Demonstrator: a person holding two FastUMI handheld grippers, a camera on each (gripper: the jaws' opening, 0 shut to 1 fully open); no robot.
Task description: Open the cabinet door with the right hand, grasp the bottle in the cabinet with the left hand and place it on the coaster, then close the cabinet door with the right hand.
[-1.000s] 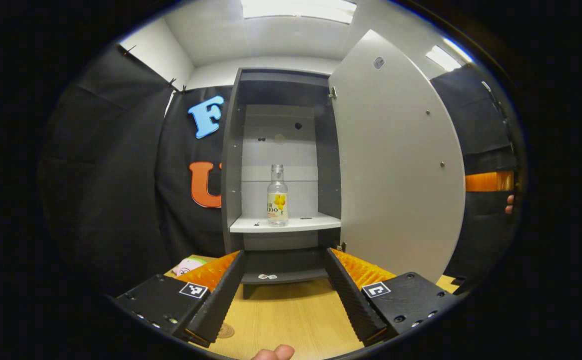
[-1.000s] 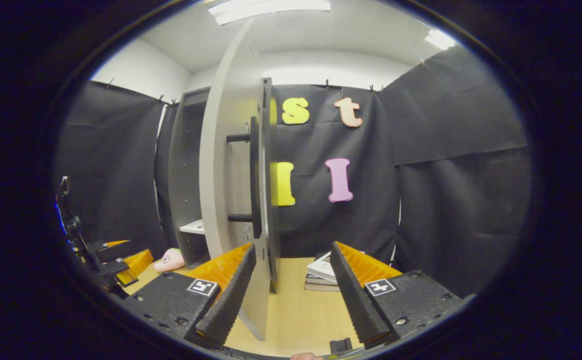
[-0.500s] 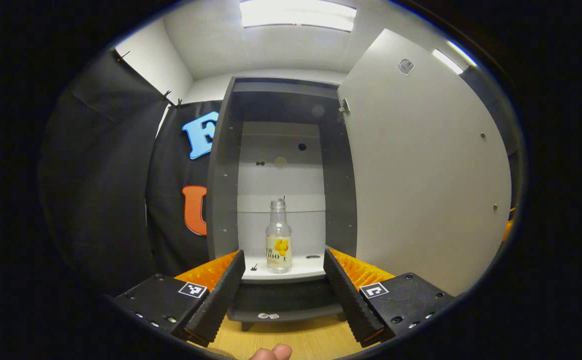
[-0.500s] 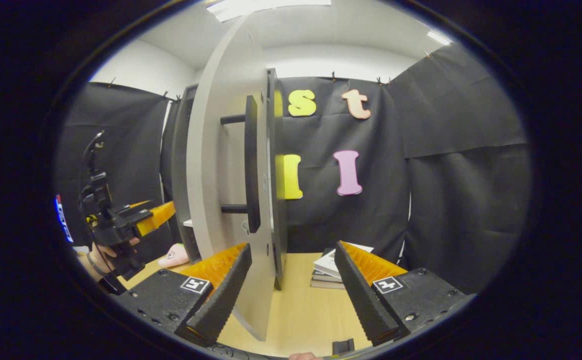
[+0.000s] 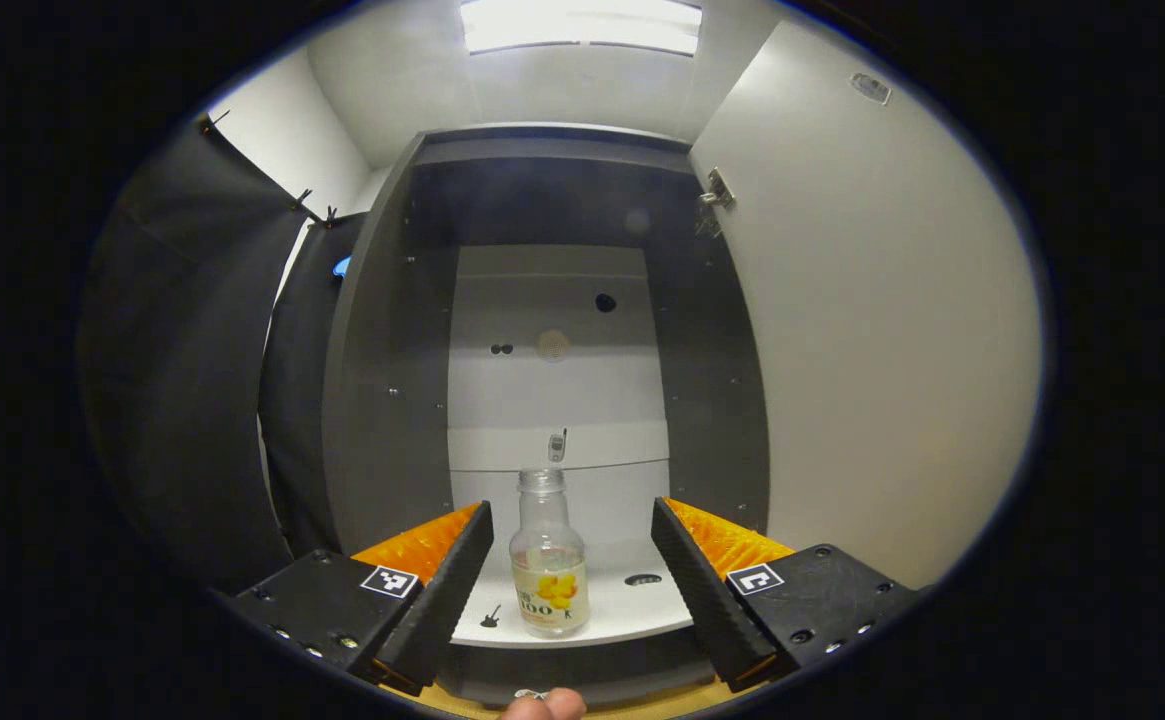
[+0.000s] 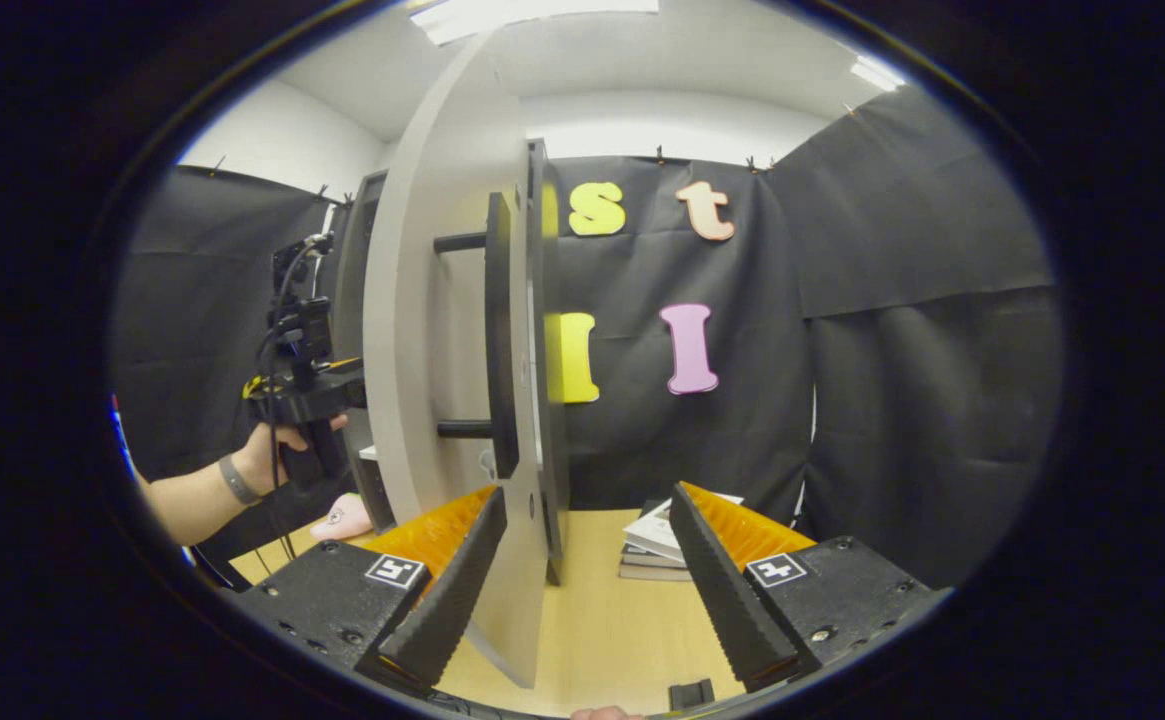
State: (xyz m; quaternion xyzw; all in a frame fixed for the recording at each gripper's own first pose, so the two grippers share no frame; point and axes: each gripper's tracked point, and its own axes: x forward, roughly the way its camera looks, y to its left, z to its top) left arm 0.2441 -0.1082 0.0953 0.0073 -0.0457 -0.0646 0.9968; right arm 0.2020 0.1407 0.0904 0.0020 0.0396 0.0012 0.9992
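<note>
Uncapped bottle [image 5: 548, 570] upright on cabinet shelf [image 5: 632, 610]

A light wooden desk [image 6: 592, 620] holds a short stack of books [image 6: 657, 545] near the black cloth wall [image 6: 902, 350]. A pink soft toy [image 6: 337, 520] lies farther left. Ceiling light panels [image 5: 582, 25] glow overhead.

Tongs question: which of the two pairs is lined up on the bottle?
The left tongs: the bottle stands on the cabinet shelf between their open fingers. The right tongs straddle the open door's edge.
</note>
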